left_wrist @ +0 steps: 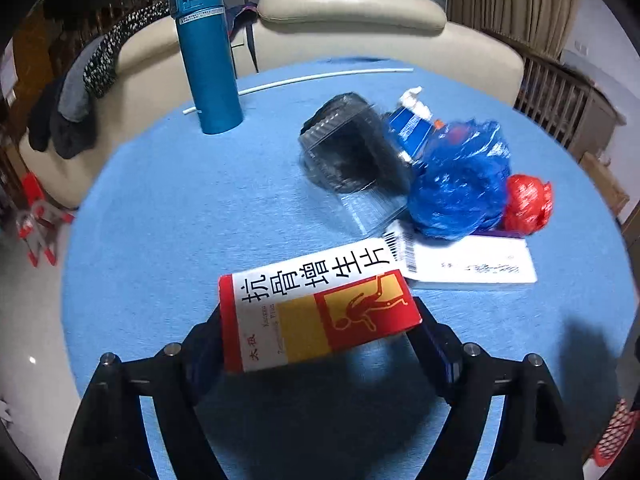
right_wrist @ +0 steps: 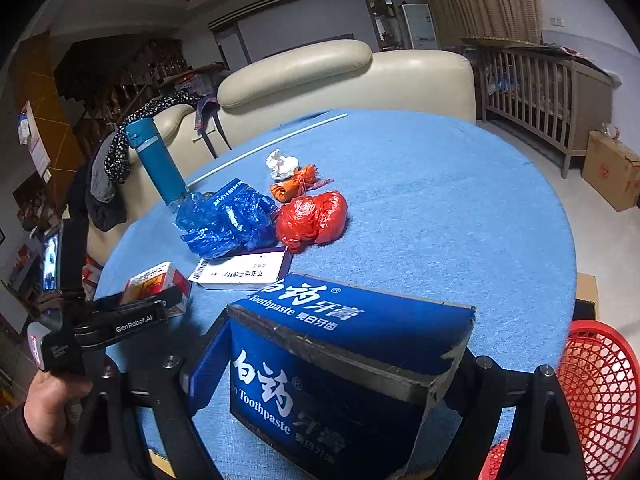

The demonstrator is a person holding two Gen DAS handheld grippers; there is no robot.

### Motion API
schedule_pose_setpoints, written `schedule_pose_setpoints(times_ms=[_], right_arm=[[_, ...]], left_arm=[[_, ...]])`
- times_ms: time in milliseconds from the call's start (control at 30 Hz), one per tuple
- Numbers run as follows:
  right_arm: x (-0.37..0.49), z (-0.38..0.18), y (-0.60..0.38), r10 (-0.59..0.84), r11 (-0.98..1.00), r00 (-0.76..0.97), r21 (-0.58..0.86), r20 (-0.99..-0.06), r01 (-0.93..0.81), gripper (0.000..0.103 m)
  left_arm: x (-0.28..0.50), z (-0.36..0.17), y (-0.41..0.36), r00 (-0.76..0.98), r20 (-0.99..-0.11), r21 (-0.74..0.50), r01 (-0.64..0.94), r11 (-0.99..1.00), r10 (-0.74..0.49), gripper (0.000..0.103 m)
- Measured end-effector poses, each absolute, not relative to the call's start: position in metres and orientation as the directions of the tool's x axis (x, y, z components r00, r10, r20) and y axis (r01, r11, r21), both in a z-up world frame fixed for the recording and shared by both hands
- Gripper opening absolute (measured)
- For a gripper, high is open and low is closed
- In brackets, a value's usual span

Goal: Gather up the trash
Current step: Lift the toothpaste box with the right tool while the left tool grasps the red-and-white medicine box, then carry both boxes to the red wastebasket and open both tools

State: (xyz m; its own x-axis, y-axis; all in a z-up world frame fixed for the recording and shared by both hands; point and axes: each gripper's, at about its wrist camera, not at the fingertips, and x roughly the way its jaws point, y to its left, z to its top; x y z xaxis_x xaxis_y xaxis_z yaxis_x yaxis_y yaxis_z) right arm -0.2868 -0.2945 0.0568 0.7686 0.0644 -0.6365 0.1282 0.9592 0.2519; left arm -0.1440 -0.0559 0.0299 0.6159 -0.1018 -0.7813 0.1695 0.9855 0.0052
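Observation:
My left gripper [left_wrist: 320, 332] is shut on a red, yellow and white medicine box [left_wrist: 316, 312], held just above the blue round table [left_wrist: 160, 200]. My right gripper [right_wrist: 340, 364] is shut on a blue toothpaste box [right_wrist: 344, 360]. On the table lie a crumpled blue plastic bag [left_wrist: 460, 184], a red bag [left_wrist: 528, 204], a white flat box [left_wrist: 468, 264], a clear plastic container [left_wrist: 348, 152] and a small blue carton [left_wrist: 412, 120]. The right wrist view also shows an orange bag [right_wrist: 296, 184] and a white paper ball [right_wrist: 282, 163].
A teal flask [left_wrist: 208, 56] stands at the table's far left, with a white rod [left_wrist: 320, 78] behind it. A red mesh basket [right_wrist: 600, 392] sits off the table's right edge. A cream sofa [left_wrist: 352, 20] lies behind the table.

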Motion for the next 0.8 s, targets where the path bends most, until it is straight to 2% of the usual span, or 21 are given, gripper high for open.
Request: schedule_pose_setpoints(times_ms=[133,300,633,800], right_arm=[[-0.297,0.059,-0.306,0.040,0.956,0.771,0.249,-0.635,0.155,0.090],[-0.322,0.059,-0.333,-0.026,0.941,0.768,0.245,-0.639,0.236,0.090],[-0.405,0.035,-0.426,-0.236,0.821,0.673,0.227,-0.701,0.524,0.090],[-0.431,0.017,-0.465,-0.262,0.761,0.608,0.228,-0.749,0.608,0.091]], left_arm=[[-0.157,0.047,-0.073,0.653,-0.745,0.027,0.234,0.972,-0.137,0.083],[-0.175,0.071,-0.111,0.660,-0.710,0.006,0.354,0.935,-0.245,0.083],[-0.235,0.100,-0.209,0.552,-0.679,-0.024,0.643,0.766,-0.485,0.083],[-0.264,0.102,-0.252,0.479,-0.681,-0.014,0.748,0.663,-0.555,0.083]])
